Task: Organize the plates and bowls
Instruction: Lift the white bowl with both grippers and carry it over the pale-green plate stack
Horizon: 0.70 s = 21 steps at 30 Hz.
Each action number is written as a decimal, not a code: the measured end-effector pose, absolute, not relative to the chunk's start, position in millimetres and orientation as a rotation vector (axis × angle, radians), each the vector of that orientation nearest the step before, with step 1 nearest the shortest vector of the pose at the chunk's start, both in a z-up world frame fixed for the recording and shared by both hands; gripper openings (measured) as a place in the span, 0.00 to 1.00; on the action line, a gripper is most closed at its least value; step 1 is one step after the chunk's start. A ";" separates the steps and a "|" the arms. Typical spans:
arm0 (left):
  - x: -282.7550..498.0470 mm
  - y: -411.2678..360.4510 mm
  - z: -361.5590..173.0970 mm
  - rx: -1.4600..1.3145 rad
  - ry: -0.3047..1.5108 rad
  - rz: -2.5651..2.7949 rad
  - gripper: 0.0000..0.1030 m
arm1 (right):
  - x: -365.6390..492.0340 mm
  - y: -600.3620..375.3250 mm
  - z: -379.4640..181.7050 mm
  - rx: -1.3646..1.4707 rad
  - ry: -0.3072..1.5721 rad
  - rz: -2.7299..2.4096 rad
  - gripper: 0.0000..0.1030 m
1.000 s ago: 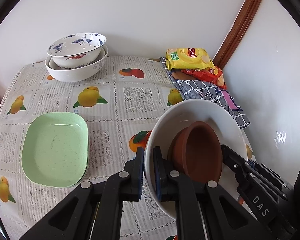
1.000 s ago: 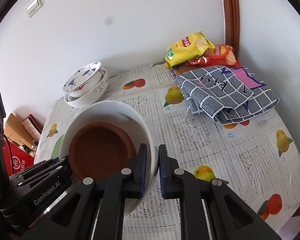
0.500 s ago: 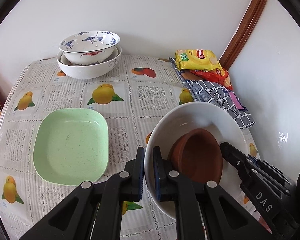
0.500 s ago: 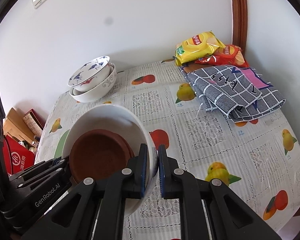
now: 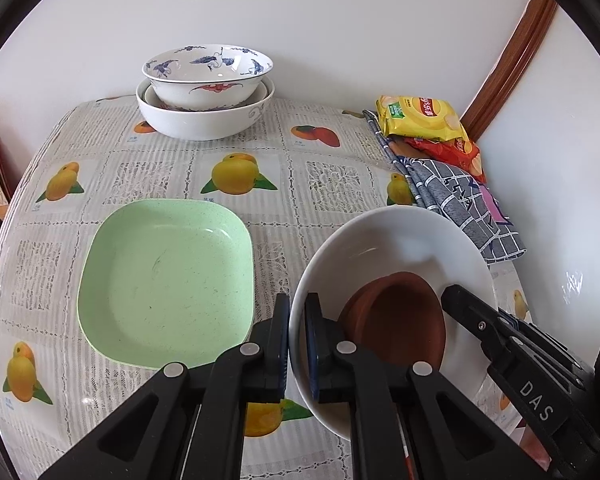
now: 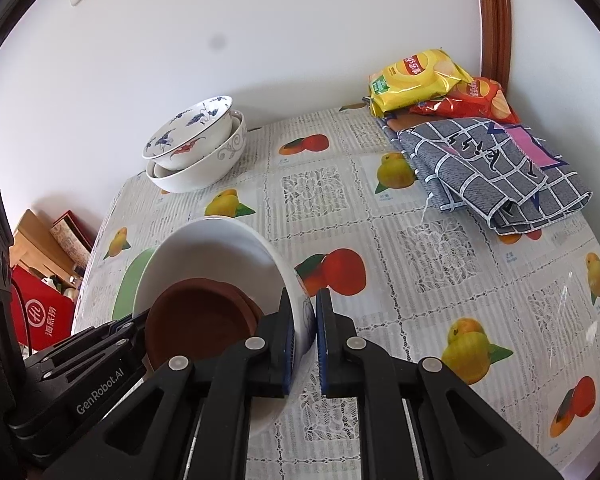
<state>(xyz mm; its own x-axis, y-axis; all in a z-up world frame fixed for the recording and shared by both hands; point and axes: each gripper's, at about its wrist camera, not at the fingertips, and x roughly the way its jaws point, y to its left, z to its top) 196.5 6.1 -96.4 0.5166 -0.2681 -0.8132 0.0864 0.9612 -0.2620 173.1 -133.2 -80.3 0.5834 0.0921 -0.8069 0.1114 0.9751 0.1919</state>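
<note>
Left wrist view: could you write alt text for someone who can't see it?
Two pairs of black fingers pinch opposite rims of a white bowl holding a brown dish, beside a green square plate on a fruit-print tablecloth.

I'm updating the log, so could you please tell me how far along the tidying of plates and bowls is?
Done: patterned bowl nested in a white bowl. In hand: both grippers, left and right, clamp the large white bowl holding a brown dish. Left: green plate.
</note>
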 end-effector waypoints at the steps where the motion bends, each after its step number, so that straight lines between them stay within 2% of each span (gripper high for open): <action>1: 197.1 6.4 -96.2 -0.197 1.007 -0.213 0.07 | 173.7 -132.7 -80.3 0.232 0.949 -0.011 0.10; 21: 207.7 37.1 -88.2 -0.225 0.983 -0.176 0.07 | 196.5 -107.5 -72.7 0.220 0.942 0.044 0.10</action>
